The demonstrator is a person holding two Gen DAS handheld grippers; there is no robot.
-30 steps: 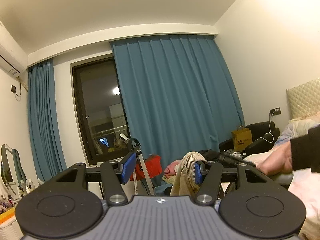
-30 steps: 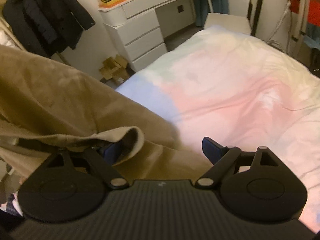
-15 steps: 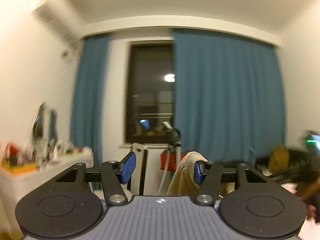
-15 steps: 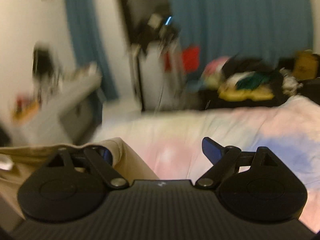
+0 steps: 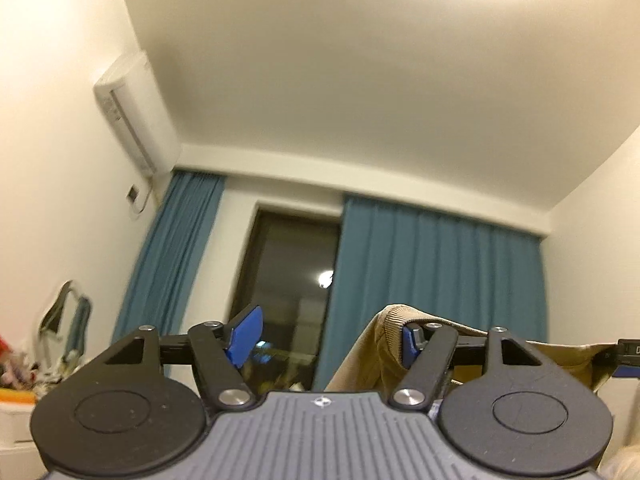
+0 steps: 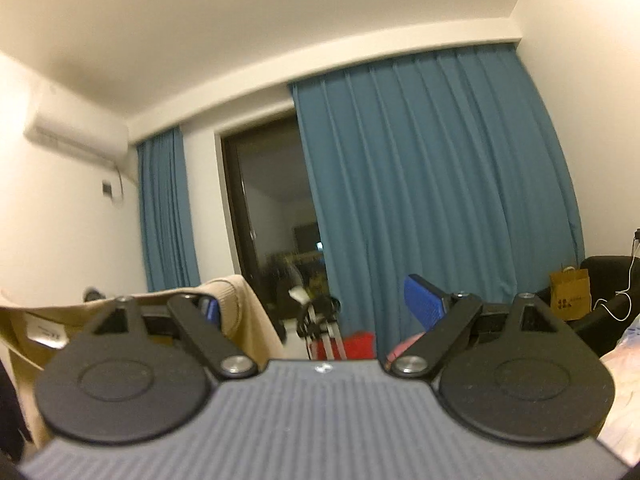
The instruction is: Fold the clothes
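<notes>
A tan ribbed garment (image 5: 384,344) hangs over the right finger of my left gripper (image 5: 326,338). Its jaws are opening, and the blue pads (image 5: 246,332) stand far apart without pressing on the cloth. The fabric runs taut to the right edge of the left wrist view. In the right wrist view the same garment (image 6: 240,304) is draped over the left finger of my right gripper (image 6: 316,304), a white label (image 6: 44,332) showing inside. That gripper is open wide, and the space between its fingers is empty. Both grippers point up toward the window.
Blue curtains (image 6: 432,184) flank a dark window (image 6: 272,216). An air conditioner (image 5: 132,112) is high on the left wall. A black chair with a paper bag (image 6: 570,288) and the bed's edge (image 6: 624,360) lie right; a stand and red cloth (image 6: 356,346) sit below the window.
Both grippers rose with the garment. The right one swung from looking down on the bed to facing the window. The left one tilted toward the ceiling and its jaws widened.
</notes>
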